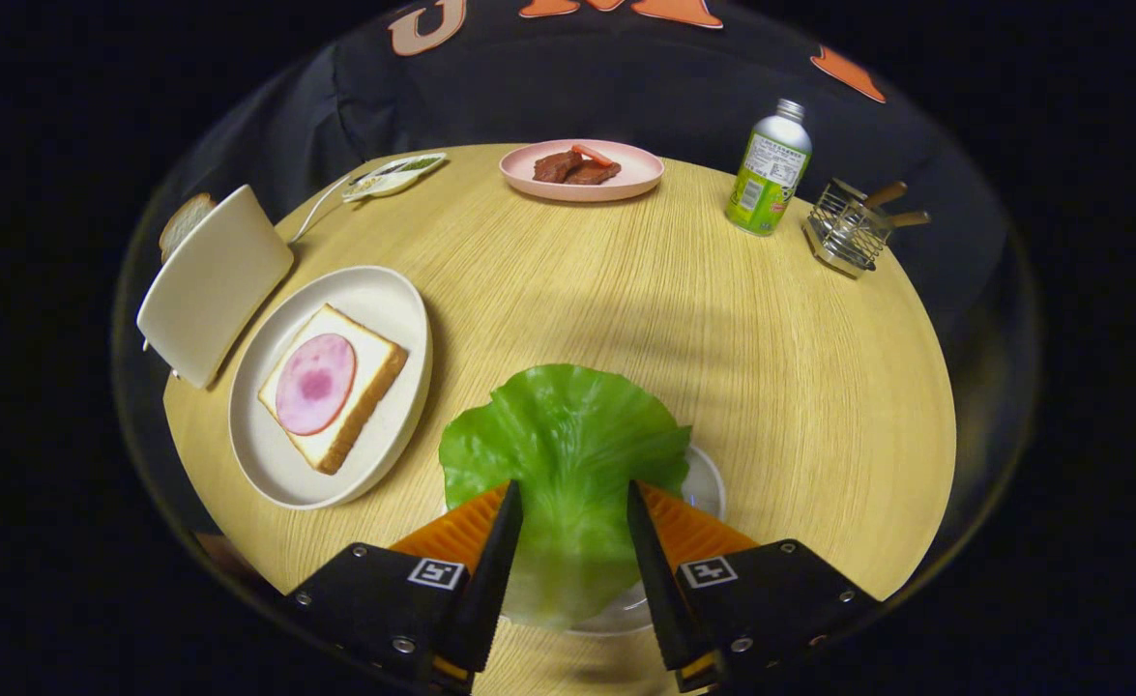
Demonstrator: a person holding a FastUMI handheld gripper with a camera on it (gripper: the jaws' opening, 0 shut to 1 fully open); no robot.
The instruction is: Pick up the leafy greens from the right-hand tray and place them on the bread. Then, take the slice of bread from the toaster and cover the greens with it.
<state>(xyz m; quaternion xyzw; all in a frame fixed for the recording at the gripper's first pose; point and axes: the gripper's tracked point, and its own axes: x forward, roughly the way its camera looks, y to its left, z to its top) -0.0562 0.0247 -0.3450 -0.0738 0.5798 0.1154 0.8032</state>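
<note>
Gripper point(575, 503) low over the leafy greens point(563, 440). Fingers apart, one on each side of the leaf's near stem end; not clamped, as far as the fisheye lets me judge, since contact at the tips is hard to read. The leaf lies on a clear tray point(708, 483), its rim showing just right of the leaf, and fans out ahead of the fingers, long axis running straight along them. Closing here looks like the next step.

Taking the leaf as landmark: the plate point(268, 464) with bread point(374, 382) and ham slice point(315, 383) sits just to its left. The toaster point(212, 282) stands beyond that plate, its bread slice point(184, 221) poking up.
</note>
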